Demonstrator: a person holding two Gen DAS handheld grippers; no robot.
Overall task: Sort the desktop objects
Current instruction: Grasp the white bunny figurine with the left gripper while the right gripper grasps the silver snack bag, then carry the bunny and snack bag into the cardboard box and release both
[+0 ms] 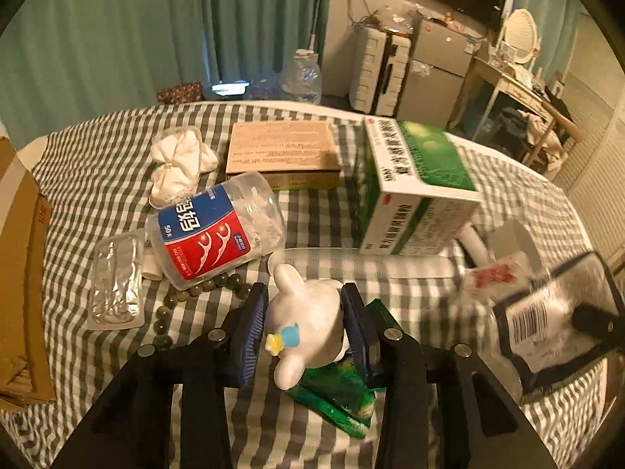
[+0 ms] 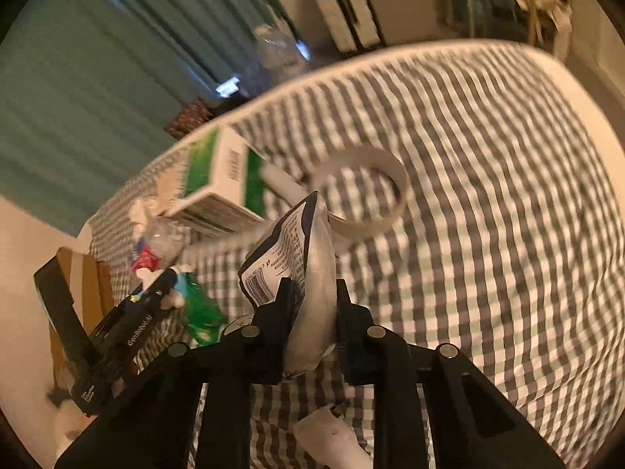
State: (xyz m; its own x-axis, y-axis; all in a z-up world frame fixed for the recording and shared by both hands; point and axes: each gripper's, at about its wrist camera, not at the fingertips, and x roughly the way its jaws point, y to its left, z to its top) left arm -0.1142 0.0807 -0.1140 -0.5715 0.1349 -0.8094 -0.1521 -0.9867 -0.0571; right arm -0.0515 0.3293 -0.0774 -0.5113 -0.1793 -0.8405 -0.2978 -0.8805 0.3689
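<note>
Now | your left gripper (image 1: 304, 330) clamped the white rabbit figurine (image 1: 302, 322) on the checked cloth (image 1: 97, 179), above a green packet (image 1: 340, 394) | your right gripper (image 2: 312, 312) pinched the white barcode pouch (image 2: 308, 258), lifted clear | 2 boxes behind: green-and-white (image 1: 414, 187), tan (image 1: 281, 152).

Teal curtains (image 1: 117, 39) hang behind the bed. A white suitcase (image 1: 377, 72) stands beside a small grey fridge (image 1: 437, 74); a dressing table (image 1: 511, 90) carries an oval mirror (image 1: 519, 35).
</note>
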